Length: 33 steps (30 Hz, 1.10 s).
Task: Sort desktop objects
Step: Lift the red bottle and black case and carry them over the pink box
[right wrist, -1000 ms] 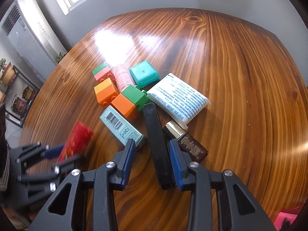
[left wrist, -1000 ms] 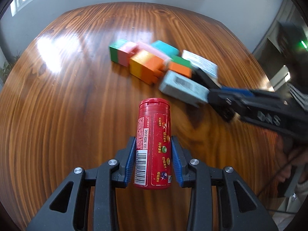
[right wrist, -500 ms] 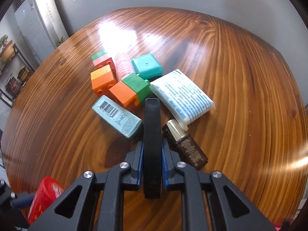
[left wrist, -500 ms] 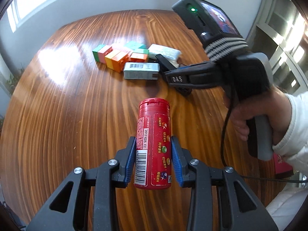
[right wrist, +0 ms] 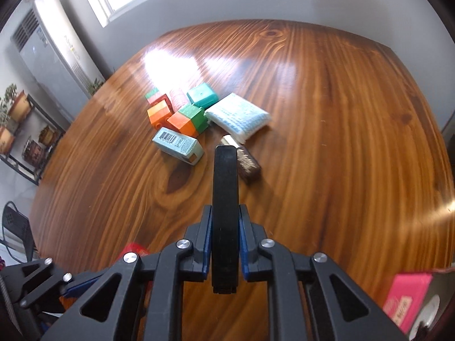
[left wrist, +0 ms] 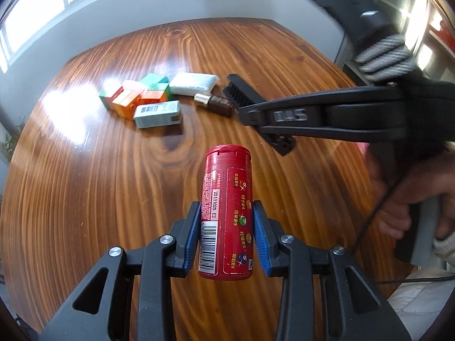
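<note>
My left gripper [left wrist: 226, 234] is shut on a red candy tube [left wrist: 227, 210], held upright above the wooden table [left wrist: 85, 199]. My right gripper [right wrist: 225, 240] is shut on a long black bar [right wrist: 225, 199], lifted off the table; in the left wrist view that black bar [left wrist: 241, 92] sticks out of the right gripper [left wrist: 256, 113] at the right. Farther back lie coloured blocks [right wrist: 182, 113], a pale blue-green carton [right wrist: 177, 145], a white packet [right wrist: 237, 116] and a small brown bottle [right wrist: 246, 162].
A person's hand [left wrist: 398, 199] holds the right gripper's handle. A pink box [right wrist: 406, 295] sits at the table's near right edge. An air conditioner [right wrist: 48, 48] and a plant shelf [right wrist: 20, 130] stand beyond the table's left side.
My right gripper closed on the black bar and lifted it back from the pile. My left gripper carried the red tube away from the pile, which now looks smaller.
</note>
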{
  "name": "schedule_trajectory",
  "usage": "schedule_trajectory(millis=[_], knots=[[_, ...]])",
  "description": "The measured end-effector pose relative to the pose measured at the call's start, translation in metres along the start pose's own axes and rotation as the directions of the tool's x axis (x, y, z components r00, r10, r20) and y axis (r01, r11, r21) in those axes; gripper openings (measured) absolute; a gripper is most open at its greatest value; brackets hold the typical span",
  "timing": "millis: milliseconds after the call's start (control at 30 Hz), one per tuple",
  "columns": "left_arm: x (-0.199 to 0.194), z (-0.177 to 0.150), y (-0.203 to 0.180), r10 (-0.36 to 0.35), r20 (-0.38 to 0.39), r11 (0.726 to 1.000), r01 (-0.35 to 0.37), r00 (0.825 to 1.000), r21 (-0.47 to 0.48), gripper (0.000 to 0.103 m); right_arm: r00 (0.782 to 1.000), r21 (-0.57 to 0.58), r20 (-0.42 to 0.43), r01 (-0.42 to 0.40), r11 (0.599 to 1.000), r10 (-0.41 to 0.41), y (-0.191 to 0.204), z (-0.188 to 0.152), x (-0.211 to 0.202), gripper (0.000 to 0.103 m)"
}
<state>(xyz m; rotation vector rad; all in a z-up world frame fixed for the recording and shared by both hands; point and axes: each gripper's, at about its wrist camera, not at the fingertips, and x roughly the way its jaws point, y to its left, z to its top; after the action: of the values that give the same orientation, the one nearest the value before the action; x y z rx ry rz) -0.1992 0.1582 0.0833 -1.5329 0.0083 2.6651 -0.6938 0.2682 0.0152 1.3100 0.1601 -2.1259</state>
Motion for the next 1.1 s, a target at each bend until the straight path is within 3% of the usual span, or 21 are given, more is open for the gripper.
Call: schedule_trajectory(millis=[500,800,1100], knots=[[-0.013,0.007,-0.066,-0.021,0.033,0.997,0.018,0.999,0.074,0.038,0.994,0.082,0.105,0.0,0.997,-0.008,-0.023,-0.014,-0.061,0.018],[-0.021,0.011,-0.117,-0.05,0.055,0.988,0.042,0.997,0.146,0.038,0.986,0.174,0.156,0.035,0.984,-0.063,-0.075,-0.052,-0.105,0.018],[-0.024,0.019,-0.164,-0.162,0.063,0.977,0.151,0.985,0.153,0.038,0.965,0.315,0.19,0.115,0.942,-0.181,-0.126,-0.115,-0.16,0.018]])
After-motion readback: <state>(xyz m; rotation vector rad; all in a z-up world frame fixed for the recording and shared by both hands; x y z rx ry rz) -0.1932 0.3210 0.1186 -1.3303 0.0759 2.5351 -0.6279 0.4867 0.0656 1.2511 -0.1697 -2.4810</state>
